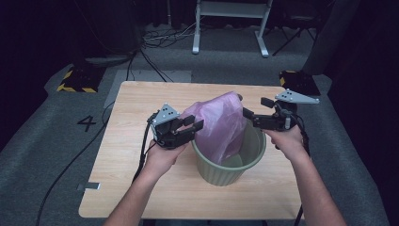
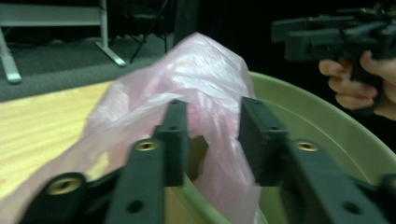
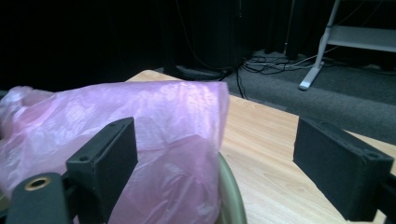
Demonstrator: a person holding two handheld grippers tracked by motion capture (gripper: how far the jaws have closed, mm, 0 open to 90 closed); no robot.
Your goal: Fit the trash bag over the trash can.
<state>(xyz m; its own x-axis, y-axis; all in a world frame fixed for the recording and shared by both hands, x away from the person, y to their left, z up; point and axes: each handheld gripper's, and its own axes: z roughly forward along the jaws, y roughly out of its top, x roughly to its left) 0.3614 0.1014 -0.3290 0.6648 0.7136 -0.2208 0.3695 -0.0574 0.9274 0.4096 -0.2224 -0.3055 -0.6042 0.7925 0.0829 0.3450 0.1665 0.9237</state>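
Around the green bin [image 1: 229, 162] everything is arranged, so I take my bearings from it. Biggest first: the dark room behind it, grey carpet [image 1: 37, 141] running round, a white metal frame [image 1: 231, 23] standing far beyond the bin and loose cables [image 1: 160, 37] trailing on the floor near that frame. A number four [image 1: 86, 123] is marked on the carpet well left of the bin. Next the wooden table [image 1: 141, 188], pale grain, with the bin sitting right of its middle.

Now the pink plastic bag [image 1: 220, 123]: it billows up out of the bin, lower part down inside, top puffed above the far-left rim.

My forearms come in from below, one on either side of the bin. My left hand [image 1: 162, 157] is at the bin's left rim, wrist level, and the left gripper [image 1: 194, 126] points across at the bag. In the left gripper view its jaws stand partly apart with a fold of bag film [image 2: 205, 116] between them; whether the pads actually press on it I cannot tell. My right hand [image 1: 287, 141] is raised at the bin's right side, and the right gripper [image 1: 245, 114] aims left toward the bag top. In the right gripper view its jaws gape wide, bag [image 3: 154, 140] just ahead of one pad, nothing held.
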